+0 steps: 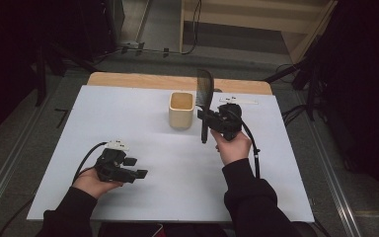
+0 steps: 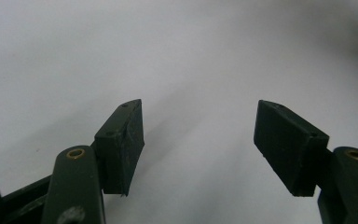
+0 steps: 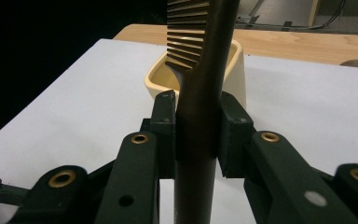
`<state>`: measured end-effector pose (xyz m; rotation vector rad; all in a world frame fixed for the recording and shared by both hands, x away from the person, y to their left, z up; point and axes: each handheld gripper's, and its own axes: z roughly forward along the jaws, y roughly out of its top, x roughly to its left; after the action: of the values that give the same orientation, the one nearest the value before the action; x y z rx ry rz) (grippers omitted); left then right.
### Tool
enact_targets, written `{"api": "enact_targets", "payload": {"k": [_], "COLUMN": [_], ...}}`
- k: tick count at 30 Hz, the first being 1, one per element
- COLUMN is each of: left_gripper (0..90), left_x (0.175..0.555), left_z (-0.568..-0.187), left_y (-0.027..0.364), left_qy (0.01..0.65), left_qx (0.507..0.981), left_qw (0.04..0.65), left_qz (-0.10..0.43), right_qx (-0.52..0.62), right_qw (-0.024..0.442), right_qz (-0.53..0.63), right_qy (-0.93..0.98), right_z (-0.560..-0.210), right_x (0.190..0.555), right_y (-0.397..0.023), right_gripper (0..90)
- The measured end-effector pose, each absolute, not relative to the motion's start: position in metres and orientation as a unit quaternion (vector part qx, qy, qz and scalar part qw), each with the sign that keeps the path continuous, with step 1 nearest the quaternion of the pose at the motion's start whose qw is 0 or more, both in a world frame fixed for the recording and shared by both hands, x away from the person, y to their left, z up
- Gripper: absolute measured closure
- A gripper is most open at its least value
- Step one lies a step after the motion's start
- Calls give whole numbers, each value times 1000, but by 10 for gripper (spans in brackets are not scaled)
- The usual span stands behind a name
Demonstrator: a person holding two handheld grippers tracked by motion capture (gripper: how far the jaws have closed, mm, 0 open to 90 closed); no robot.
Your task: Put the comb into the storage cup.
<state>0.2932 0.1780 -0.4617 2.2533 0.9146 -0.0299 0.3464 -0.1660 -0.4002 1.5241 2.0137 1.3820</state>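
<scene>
Just right of the cream cup, toward the far middle of the table, a dark comb is standing upright, teeth end up. The white tabletop is lying over a wooden board, grey floor and cables beyond. The right gripper is clamping the comb's handle. The left gripper is resting near-left, jaws parted, holding nothing.

dark comb — upright, teeth uppermost, perhaps plastic — just beside the cream cup.
</scene>
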Motion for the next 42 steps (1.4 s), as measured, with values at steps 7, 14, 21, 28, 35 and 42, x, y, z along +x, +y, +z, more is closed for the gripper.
{"api": "enact_targets", "payload": {"k": [7,14,21,28,35,42], "left_gripper": [338,338,338,338,338,338], "left_x": [293,294,294,295,296,297], "left_z": [-461,-461,-460,-460,-460,-460], "left_y": [178,182,183,187,189,190], "left_qy": [353,358,359,362,363,361], "left_qx": [868,865,865,864,865,866], "left_qw": [347,350,350,349,346,346], "left_qz": [-12,-11,-11,-10,-10,-10], "right_qx": [524,525,526,525,526,527], "right_qw": [126,123,122,128,135,146], "right_qz": [475,478,479,481,479,479], "right_qy": [696,693,692,690,690,687], "right_z": [-400,-397,-393,-385,-378,-369], "right_x": [351,357,363,367,374,380], "right_y": [-161,-156,-152,-148,-144,-143], "right_gripper": [702,702,702,701,701,701]}}
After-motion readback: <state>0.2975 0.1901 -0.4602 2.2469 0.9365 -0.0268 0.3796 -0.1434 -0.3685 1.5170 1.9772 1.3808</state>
